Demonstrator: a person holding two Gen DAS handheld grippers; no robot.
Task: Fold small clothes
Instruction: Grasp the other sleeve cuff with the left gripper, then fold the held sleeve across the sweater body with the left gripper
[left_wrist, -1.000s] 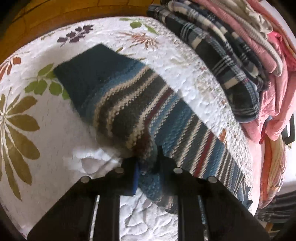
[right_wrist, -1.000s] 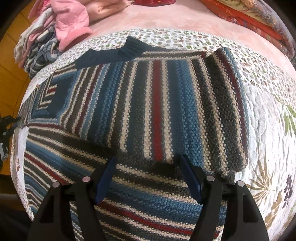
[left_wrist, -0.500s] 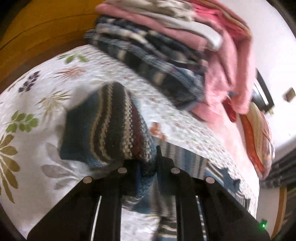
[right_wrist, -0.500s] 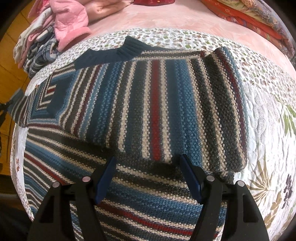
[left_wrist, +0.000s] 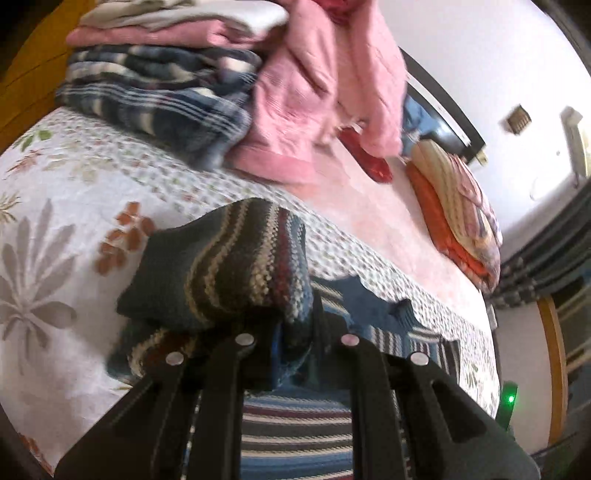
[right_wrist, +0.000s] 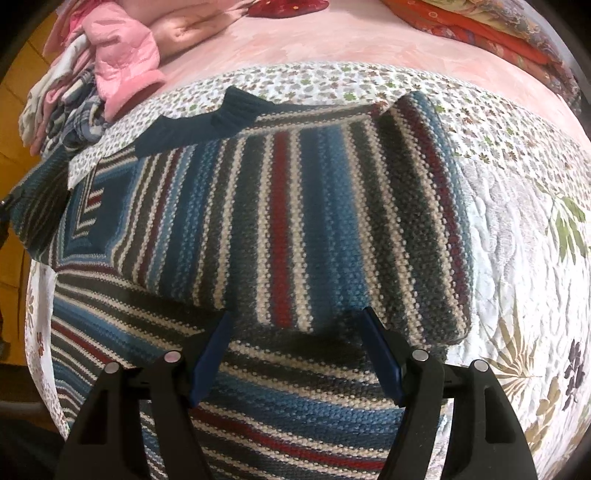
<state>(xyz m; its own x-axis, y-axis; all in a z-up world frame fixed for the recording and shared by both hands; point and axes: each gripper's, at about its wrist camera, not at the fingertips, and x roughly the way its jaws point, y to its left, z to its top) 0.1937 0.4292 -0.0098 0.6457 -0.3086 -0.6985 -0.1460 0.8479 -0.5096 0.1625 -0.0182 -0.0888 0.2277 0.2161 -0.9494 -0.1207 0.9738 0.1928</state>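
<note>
A striped knit sweater in blue, grey, cream and red lies on the floral quilt, with one sleeve folded across its body. In the left wrist view my left gripper is shut on the sweater's other sleeve, which hangs bunched above the sweater's body. That lifted sleeve shows at the left edge of the right wrist view. My right gripper hovers open over the sweater's lower part, nothing between its fingers.
A stack of folded clothes with a pink garment draped beside it sits at the quilt's far side. Folded orange bedding lies on the pink sheet beyond. A green light glows at the right.
My left gripper has lifted the sleeve off the quilt and carried it over toward the sweater's body. The right gripper has stayed put and open.
</note>
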